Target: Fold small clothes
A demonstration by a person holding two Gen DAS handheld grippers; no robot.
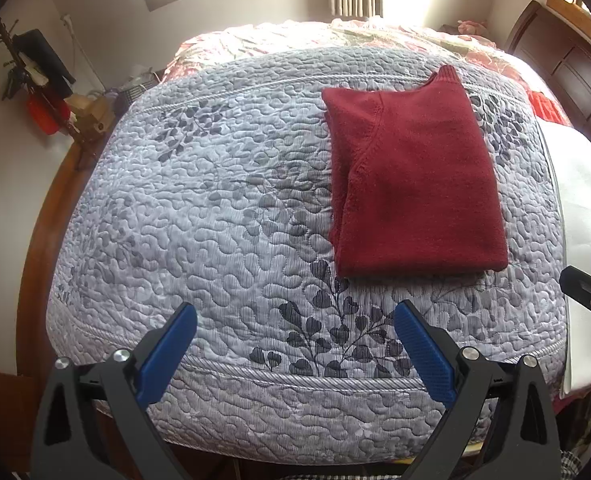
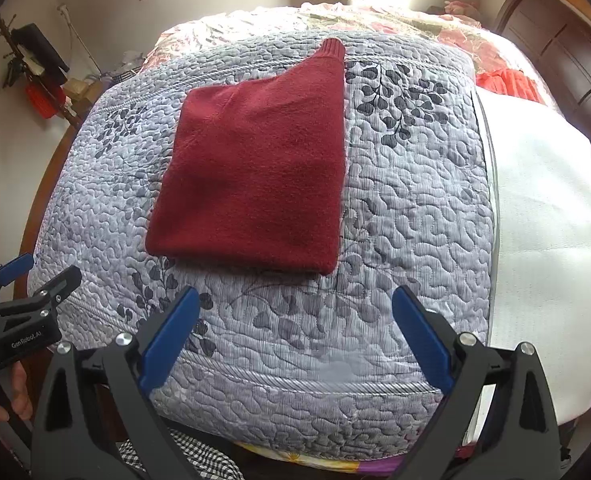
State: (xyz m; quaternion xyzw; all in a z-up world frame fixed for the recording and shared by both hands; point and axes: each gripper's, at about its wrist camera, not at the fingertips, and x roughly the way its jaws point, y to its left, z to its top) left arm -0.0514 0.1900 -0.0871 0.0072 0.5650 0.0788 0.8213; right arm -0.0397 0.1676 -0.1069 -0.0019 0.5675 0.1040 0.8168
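I am seeing one red sweater, folded and lying flat on the grey quilt covering the bed. I am holding two claws back at the near edge, level and pointing forward: the left claw is spread wide and gripping nothing, and the right claw is likewise released, both apart from the sweater.
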